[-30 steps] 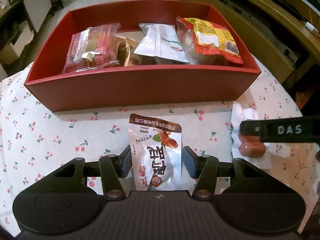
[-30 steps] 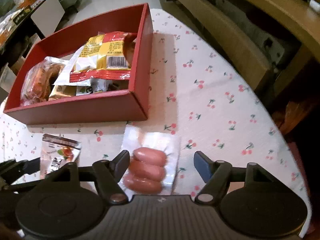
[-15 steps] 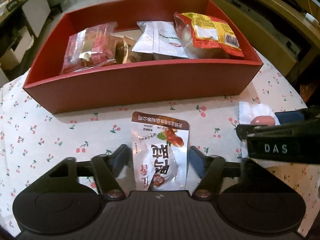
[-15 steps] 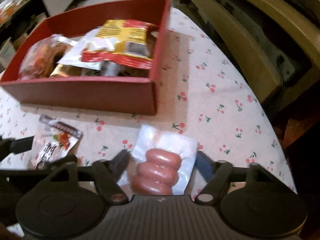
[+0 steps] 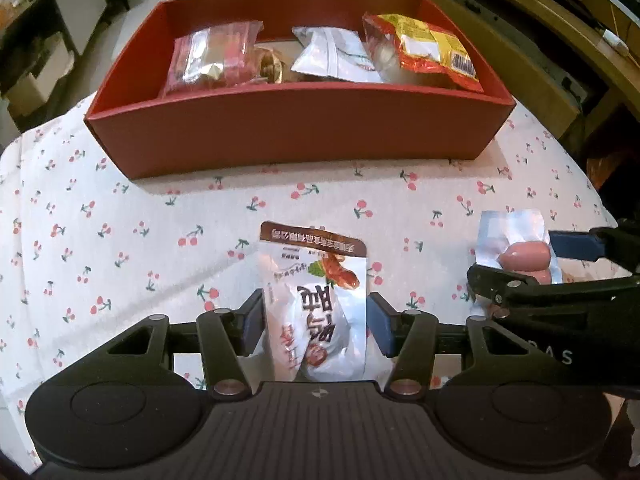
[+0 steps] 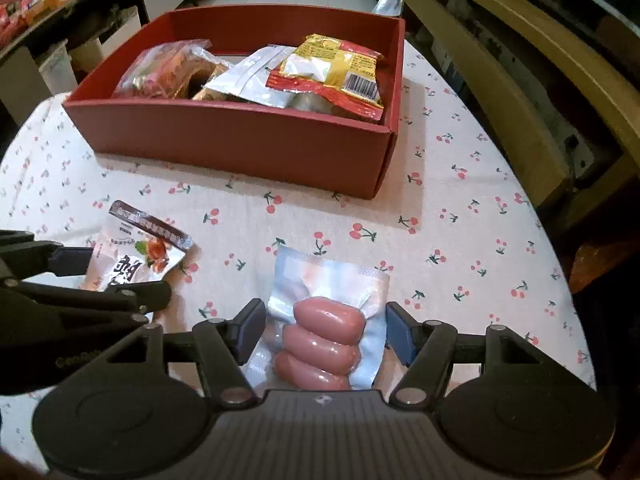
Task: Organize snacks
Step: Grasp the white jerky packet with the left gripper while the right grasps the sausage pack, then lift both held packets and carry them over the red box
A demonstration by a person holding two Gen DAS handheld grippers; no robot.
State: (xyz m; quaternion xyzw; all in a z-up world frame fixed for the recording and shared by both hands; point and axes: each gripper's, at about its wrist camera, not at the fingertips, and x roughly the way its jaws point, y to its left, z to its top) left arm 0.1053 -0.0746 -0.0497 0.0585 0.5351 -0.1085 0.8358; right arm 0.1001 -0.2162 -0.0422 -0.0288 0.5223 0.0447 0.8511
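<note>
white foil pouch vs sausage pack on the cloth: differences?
The white foil pouch with a brown top strip is opaque and printed; the clear vacuum pack of three pink sausages shows its contents. The pouch sits between the left tool's fingers, the pack between the right's. Both lie outside the red box.

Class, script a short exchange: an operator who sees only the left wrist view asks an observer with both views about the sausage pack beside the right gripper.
Operator: How many sausages are in the sausage pack? Part of it is hidden from me.
Observer: Three, side by side in one clear sealed pack.
Operator: Is the right gripper around it?
Observer: Yes. The pack sits centred between its two fingers and the jaws are closing. I cannot tell whether the pads press on it yet.
</note>
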